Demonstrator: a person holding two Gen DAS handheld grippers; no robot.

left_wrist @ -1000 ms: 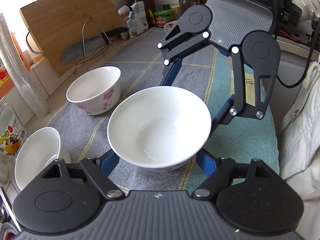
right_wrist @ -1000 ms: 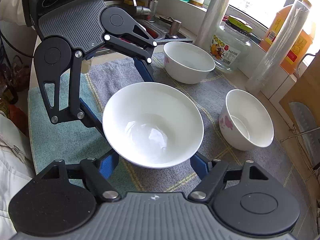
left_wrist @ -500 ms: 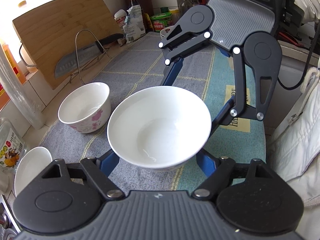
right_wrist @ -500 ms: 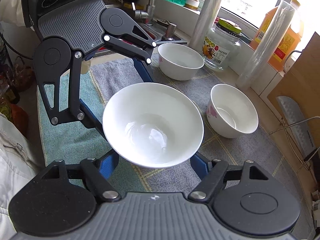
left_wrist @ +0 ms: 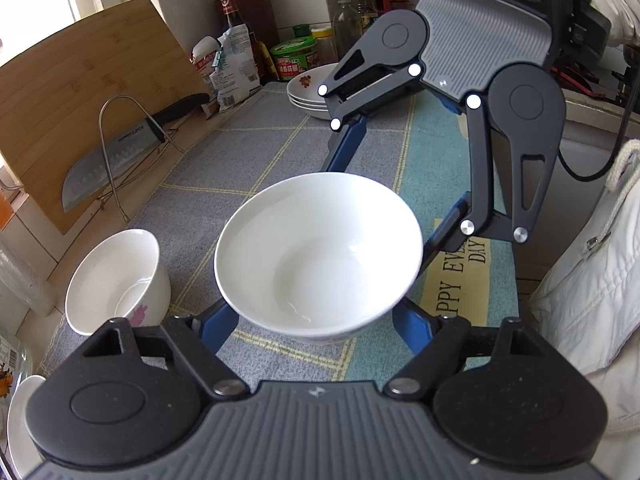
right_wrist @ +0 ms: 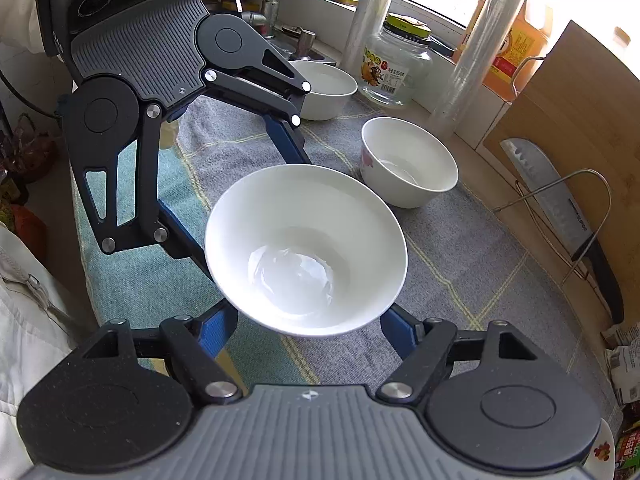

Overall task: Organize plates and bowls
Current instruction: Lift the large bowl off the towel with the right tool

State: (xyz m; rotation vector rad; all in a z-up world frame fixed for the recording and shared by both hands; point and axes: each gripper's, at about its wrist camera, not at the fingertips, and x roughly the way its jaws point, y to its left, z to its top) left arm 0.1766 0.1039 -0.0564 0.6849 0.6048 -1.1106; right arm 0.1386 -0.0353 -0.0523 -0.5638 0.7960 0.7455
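Note:
A plain white bowl [left_wrist: 318,256] is held in the air between both grippers, which face each other from opposite sides. My left gripper [left_wrist: 316,320] has its blue fingers against the bowl's near sides; my right gripper [right_wrist: 308,320] does the same, and the bowl shows there too [right_wrist: 306,248]. Both sets of fingertips are hidden under the bowl. A floral bowl [left_wrist: 120,280] stands on the grey mat at the left, also in the right wrist view [right_wrist: 408,164]. Another white bowl [right_wrist: 326,88] stands farther back. A stack of plates [left_wrist: 310,90] sits at the mat's far end.
A bamboo cutting board [left_wrist: 88,92] leans at the left with a cleaver [left_wrist: 116,156] on a wire rack. Bottles and jars [left_wrist: 296,56] stand behind the plates. A glass jar [right_wrist: 396,68], film rolls and an orange jug [right_wrist: 520,48] line the window side.
Both grippers carried the white bowl along the mat toward the plates. The floral bowl and the other white bowl have slid back in view; the plate stack has come into sight.

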